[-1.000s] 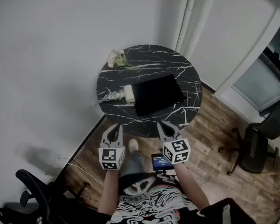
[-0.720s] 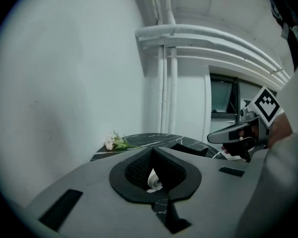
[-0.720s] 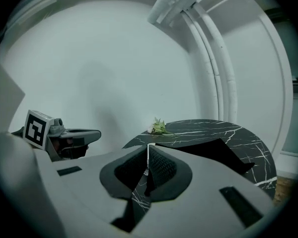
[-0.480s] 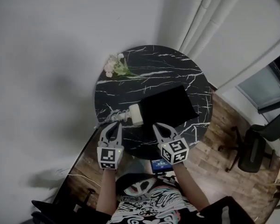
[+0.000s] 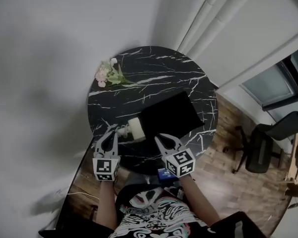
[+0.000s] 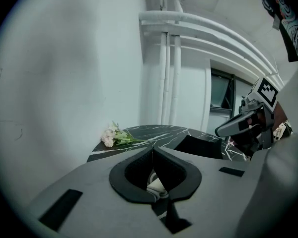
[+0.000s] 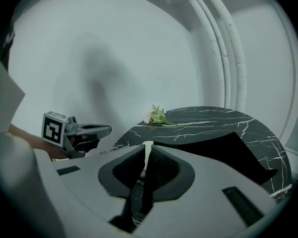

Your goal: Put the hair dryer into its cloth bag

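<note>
A cream hair dryer (image 5: 134,129) lies on its side near the front edge of the round black marble table (image 5: 154,68), with its cord (image 5: 118,131) bunched at its left. A flat black cloth bag (image 5: 170,115) lies just right of it, touching or nearly so. My left gripper (image 5: 110,135) is shut and empty, its tips just left of the dryer by the cord. The dryer (image 6: 157,184) shows below the left gripper (image 6: 153,150). My right gripper (image 5: 162,139) is shut and empty, in front of the bag (image 7: 233,148); its tips (image 7: 148,147) point at the table.
A small bunch of pink flowers (image 5: 107,74) lies at the table's far left edge. White pipes (image 5: 211,14) run up the wall behind. An office chair (image 5: 260,148) stands on the wood floor at the right. A thin cable (image 5: 82,195) trails on the floor at the left.
Both grippers have moved forward from in front of the table to over its near edge, beside the dryer and bag. Both stayed shut. The dryer and bag have not moved.
</note>
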